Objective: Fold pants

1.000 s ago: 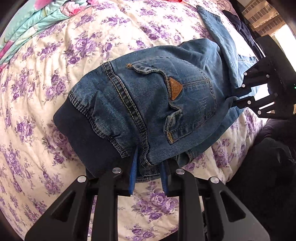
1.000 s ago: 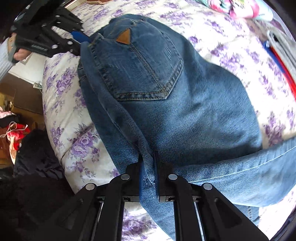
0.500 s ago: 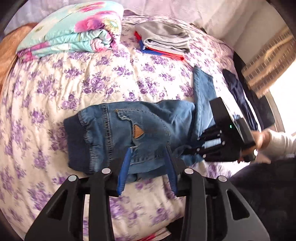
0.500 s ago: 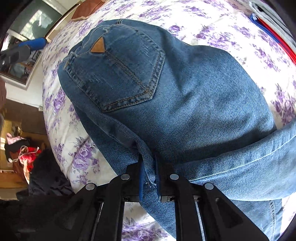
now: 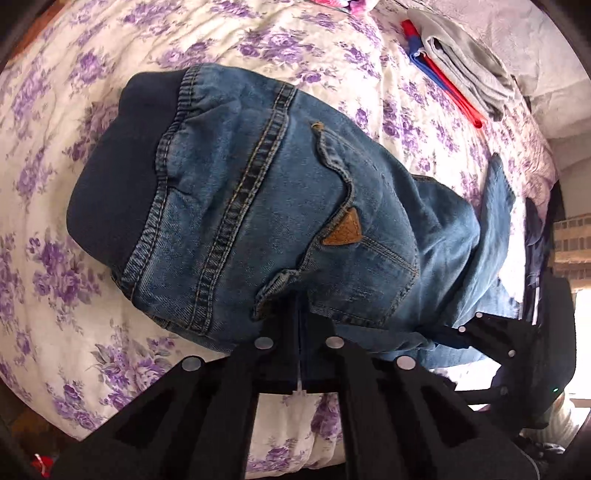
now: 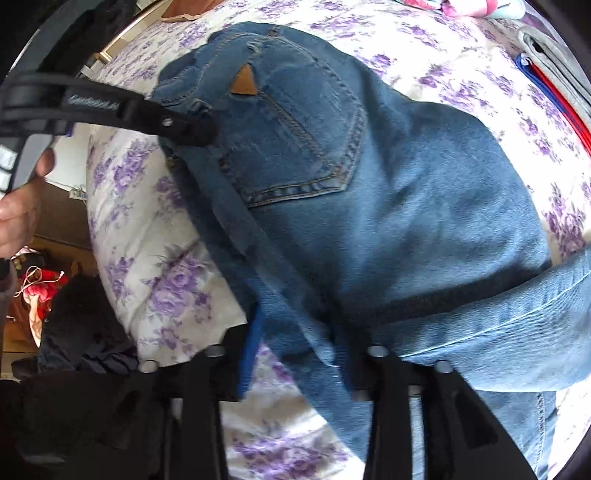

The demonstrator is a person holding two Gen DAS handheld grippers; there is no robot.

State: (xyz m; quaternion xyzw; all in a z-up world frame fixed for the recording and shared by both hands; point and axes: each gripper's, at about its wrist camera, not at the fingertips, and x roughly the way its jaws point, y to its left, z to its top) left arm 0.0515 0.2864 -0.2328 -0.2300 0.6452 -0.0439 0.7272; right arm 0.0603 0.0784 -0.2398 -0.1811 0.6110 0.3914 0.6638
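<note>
Blue denim pants (image 5: pixel 280 206) lie on a bed with a purple-flowered sheet (image 5: pixel 48 258), back pocket with a tan triangle patch (image 5: pixel 345 230) facing up; a dark waistband is at the left. My left gripper (image 5: pixel 300 317) is shut on the near edge of the pants under the pocket. In the right wrist view the pants (image 6: pixel 369 206) fill the middle, with a lighter leg folded across at the lower right. My right gripper (image 6: pixel 299 339) is open, its jaws spread either side of the near denim edge. The left gripper (image 6: pixel 184 127) shows there at the pocket side.
A folded stack of grey, red and blue clothes (image 5: pixel 461 62) lies at the far right of the bed. Dark clothing (image 6: pixel 85 332) sits beyond the bed edge by the floor. A folded floral quilt (image 6: pixel 476 7) is at the far edge.
My left gripper, open half a second ago, has moved in and shut on the pants edge. My right gripper, shut on the denim before, has opened.
</note>
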